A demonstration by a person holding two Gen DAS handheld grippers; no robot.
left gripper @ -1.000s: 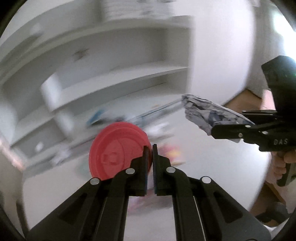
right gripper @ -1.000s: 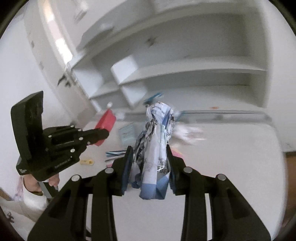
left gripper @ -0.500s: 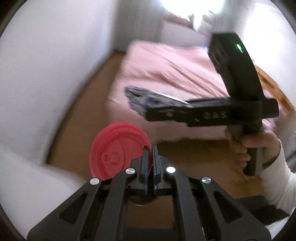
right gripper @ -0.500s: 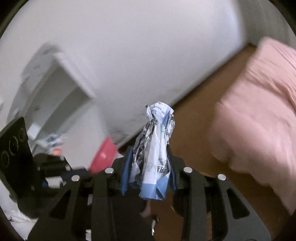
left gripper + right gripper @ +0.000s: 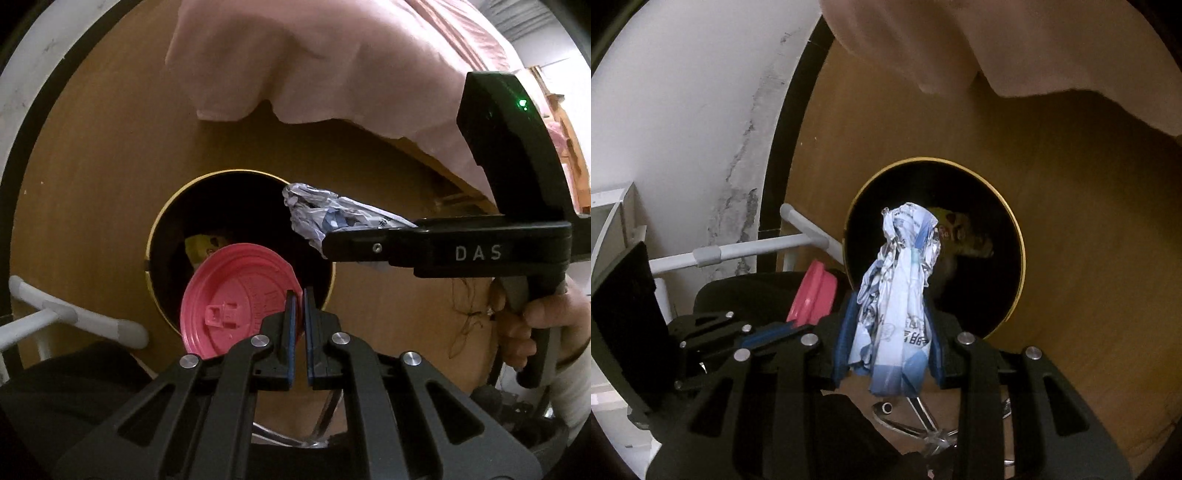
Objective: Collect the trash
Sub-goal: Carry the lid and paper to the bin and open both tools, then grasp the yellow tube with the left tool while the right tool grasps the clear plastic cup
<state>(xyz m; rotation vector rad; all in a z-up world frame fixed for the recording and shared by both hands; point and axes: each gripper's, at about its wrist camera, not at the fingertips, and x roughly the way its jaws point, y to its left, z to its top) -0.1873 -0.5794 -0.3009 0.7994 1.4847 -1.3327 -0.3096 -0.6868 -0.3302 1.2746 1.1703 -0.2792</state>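
Observation:
A black round bin point(image 5: 157, 225) with a gold rim stands on the wooden floor, with yellow packaging inside. My left gripper point(image 5: 299, 295) is shut on the rim of a pink cup lid point(image 5: 236, 295), held over the bin's near side. My right gripper point(image 5: 891, 306) grips a crumpled white and blue wrapper point(image 5: 905, 258); its jaws are opening slightly with the wrapper still between the pads. In the left wrist view the wrapper point(image 5: 321, 210) pokes over the bin's right edge. In the right wrist view the bin's rim point(image 5: 1019, 240) shows, with the lid point(image 5: 812, 295) to the left.
A pink bedspread point(image 5: 332, 55) hangs over the floor beyond the bin. A white tube frame point(image 5: 74, 314) and a white wall point(image 5: 683, 110) lie left of it. A black seat with a chrome base point(image 5: 923, 417) sits below the grippers. A hand point(image 5: 535, 317) holds the right gripper's handle.
Both grippers swung away from the white desk and shelves and down toward the floor, carrying the lid and the wrapper. They now hang over the open bin.

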